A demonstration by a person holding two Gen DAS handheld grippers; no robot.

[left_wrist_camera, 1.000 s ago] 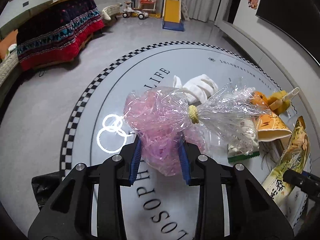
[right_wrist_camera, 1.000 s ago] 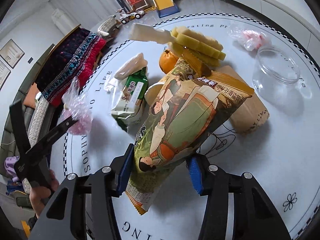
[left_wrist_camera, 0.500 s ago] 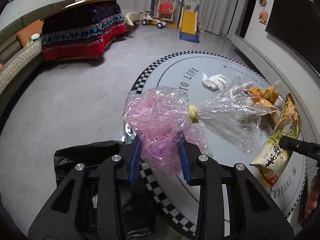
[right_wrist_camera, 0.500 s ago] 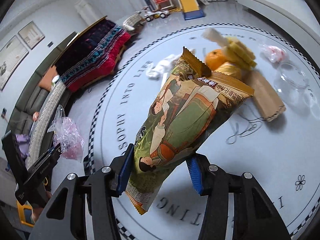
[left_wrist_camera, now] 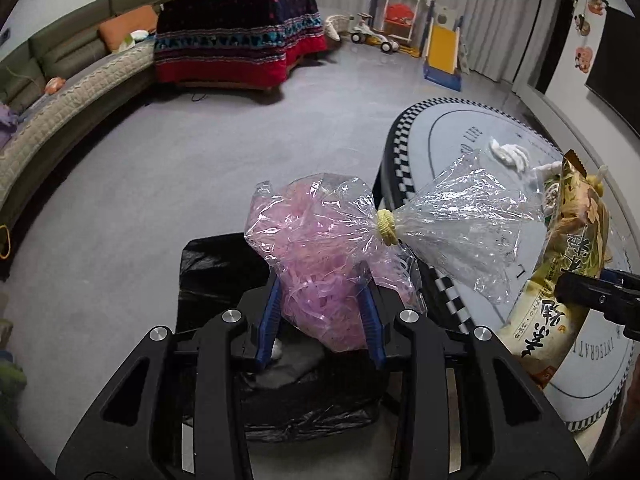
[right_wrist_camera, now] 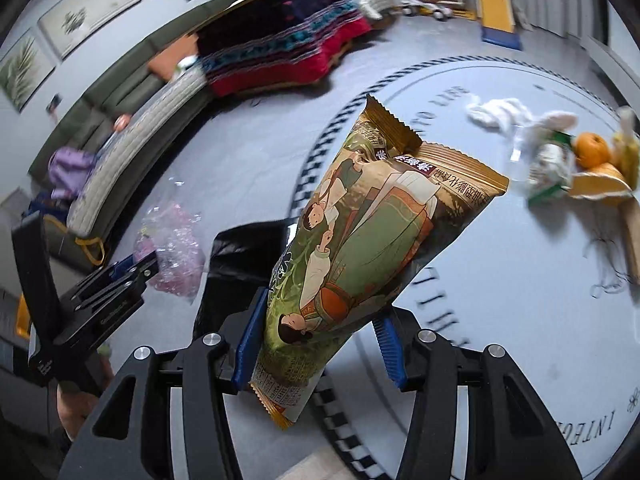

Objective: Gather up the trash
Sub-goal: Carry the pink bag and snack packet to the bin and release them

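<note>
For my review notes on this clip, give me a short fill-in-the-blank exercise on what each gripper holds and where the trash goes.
1. The left gripper holds a clear bag stuffed with ____ shreds.
2. That bag's neck is tied with a ____ band.
3. The right gripper grips a printed snack ____.
4. Below the left gripper, beside the table, sits an open ____ trash bag.

Missing words: pink; yellow; packet; black

Crinkly clear plastic bag, glossy foil packet
</note>
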